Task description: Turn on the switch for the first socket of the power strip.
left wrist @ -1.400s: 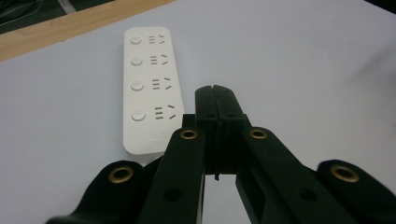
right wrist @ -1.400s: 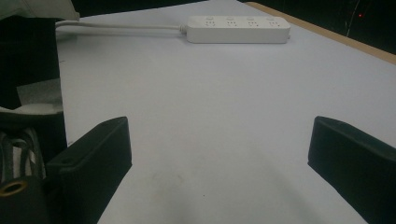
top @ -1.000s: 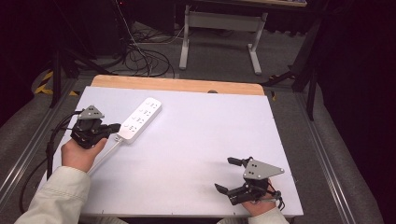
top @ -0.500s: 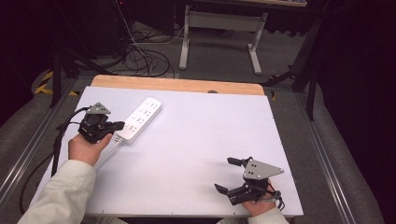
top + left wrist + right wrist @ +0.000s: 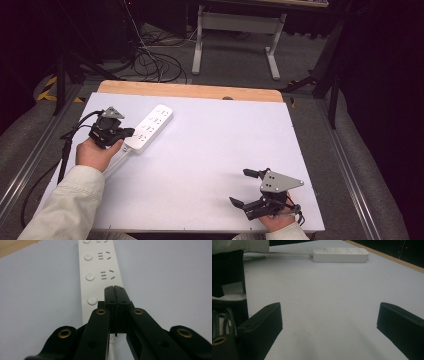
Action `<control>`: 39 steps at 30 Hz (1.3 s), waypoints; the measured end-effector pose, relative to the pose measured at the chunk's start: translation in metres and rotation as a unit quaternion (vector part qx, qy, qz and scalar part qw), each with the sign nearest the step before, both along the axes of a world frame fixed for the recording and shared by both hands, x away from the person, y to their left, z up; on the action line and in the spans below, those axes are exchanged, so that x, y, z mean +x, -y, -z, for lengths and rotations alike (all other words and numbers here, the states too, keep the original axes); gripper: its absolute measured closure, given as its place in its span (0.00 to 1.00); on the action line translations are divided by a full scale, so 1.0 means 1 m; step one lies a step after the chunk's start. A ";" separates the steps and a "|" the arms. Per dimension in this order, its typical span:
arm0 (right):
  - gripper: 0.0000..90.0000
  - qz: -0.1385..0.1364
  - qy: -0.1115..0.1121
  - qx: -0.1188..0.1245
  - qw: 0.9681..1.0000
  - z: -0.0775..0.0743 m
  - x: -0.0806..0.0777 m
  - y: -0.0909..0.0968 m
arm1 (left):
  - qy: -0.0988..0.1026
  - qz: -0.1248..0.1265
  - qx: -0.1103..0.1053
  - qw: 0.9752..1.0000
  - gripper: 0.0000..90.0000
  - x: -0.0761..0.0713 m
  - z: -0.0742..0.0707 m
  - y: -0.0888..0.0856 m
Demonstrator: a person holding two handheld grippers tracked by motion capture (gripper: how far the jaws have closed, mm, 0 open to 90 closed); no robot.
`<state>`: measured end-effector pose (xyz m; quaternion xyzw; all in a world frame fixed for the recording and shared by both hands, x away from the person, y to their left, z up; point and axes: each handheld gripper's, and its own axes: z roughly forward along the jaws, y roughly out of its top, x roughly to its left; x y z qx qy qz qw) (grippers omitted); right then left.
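Left gripper (image 5: 126, 134) clenched, jaws pressed flat together with nothing between them, tips over the near end of the power strip (image 5: 150, 127); whether they touch it, cannot tell. In the left gripper view the gripper (image 5: 114, 287) sits above the strip (image 5: 100, 267), just past the nearest round button, with the white cord (image 5: 111, 350) running out below the jaws. Strip lies on the white table (image 5: 210, 145) at far left, angled toward the far right, with four sets of sockets. Left hand (image 5: 97, 152) holds the gripper body, pale sleeve (image 5: 65, 205) behind it. Right gripper (image 5: 247, 187) released, jaws wide apart with nothing between them, at the near right edge, well apart from the strip. Right gripper view shows the strip (image 5: 340, 254) far across bare table.
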<state>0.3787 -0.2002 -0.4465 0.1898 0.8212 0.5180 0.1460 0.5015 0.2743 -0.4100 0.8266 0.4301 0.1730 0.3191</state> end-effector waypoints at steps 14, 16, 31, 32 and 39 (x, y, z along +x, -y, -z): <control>0.08 -0.001 0.001 0.002 1.000 0.000 0.000 0.000 | -0.012 -0.025 -0.004 1.000 1.00 0.019 0.016 -0.001; 0.08 -0.001 0.001 0.001 1.000 0.000 0.000 0.000 | -0.017 -0.028 -0.005 0.999 1.00 0.021 0.019 0.001; 0.08 -0.001 -0.001 0.000 1.000 0.000 0.000 0.000 | -0.017 -0.042 0.009 0.999 1.00 0.030 0.031 0.004; 0.08 -0.002 -0.001 0.000 1.000 0.000 0.000 0.000 | -0.019 -0.044 0.007 0.999 1.00 0.030 0.032 0.004; 0.08 -0.002 -0.002 0.000 1.000 0.000 0.000 0.000 | -0.021 -0.048 0.005 0.999 1.00 0.033 0.034 0.004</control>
